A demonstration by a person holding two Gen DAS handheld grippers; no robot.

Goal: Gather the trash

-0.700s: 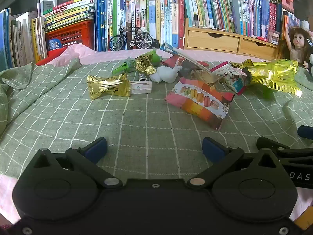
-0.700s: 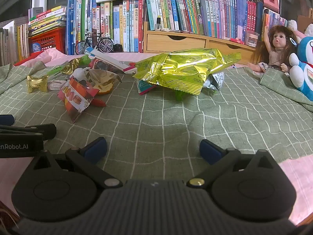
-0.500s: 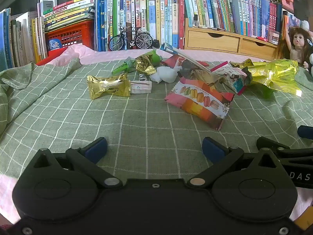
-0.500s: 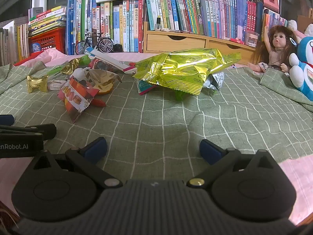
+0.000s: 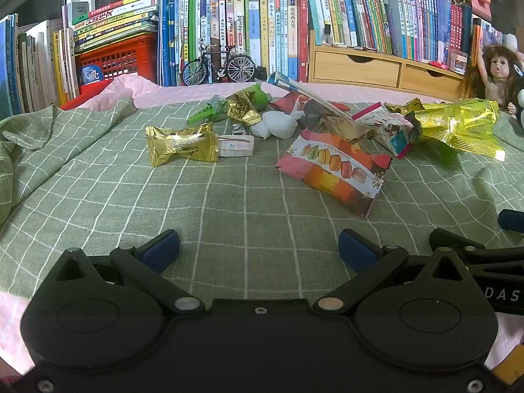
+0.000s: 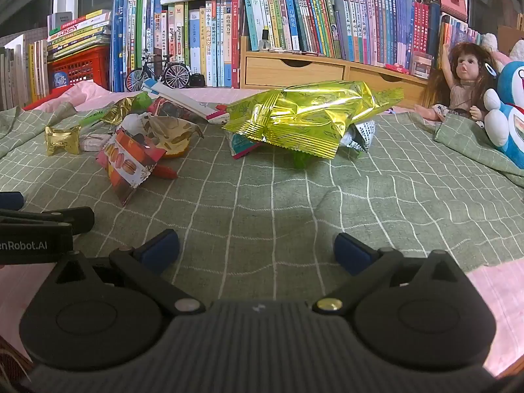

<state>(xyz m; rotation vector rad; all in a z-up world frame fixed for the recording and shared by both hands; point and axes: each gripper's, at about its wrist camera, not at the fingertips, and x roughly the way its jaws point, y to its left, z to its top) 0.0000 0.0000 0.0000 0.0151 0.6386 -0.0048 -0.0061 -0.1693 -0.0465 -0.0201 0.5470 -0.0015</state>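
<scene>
Left gripper point(image 5: 258, 249): tilted down toward the green checked cloth point(image 5: 245, 203), jaws spread wide, nothing between the blue pads; only bare cloth lies in the gap.
Right gripper point(image 6: 257, 249): same downward tilt, jaws spread wide and empty, sitting just beside the left gripper, whose fingers show at the left edge of its view.
Macaron wrapper point(image 5: 334, 170): ahead of the left gripper and nearer its right finger, lying flat on the cloth, well clear of the pads.
Gold foil wrapper point(image 5: 181, 144): ahead of the left gripper's left finger, farther off, touching a small white packet point(image 5: 235, 140) on its right.
Yellow foil bag point(image 6: 304, 118): straight ahead of the right gripper, between the lines of its two fingers, propped up over other scraps.
Trash heap point(image 5: 294, 114): beyond the macaron wrapper, a mix of green, gold, red and white wrappers; single pieces are hard to tell apart there, possibly a crumpled tissue among them.
Doll point(image 6: 465, 78): far beyond the right finger of the right gripper, at the cloth's edge, beside a blue plush toy point(image 6: 507, 114).
Books point(image 6: 203, 39): in a row behind everything.
</scene>
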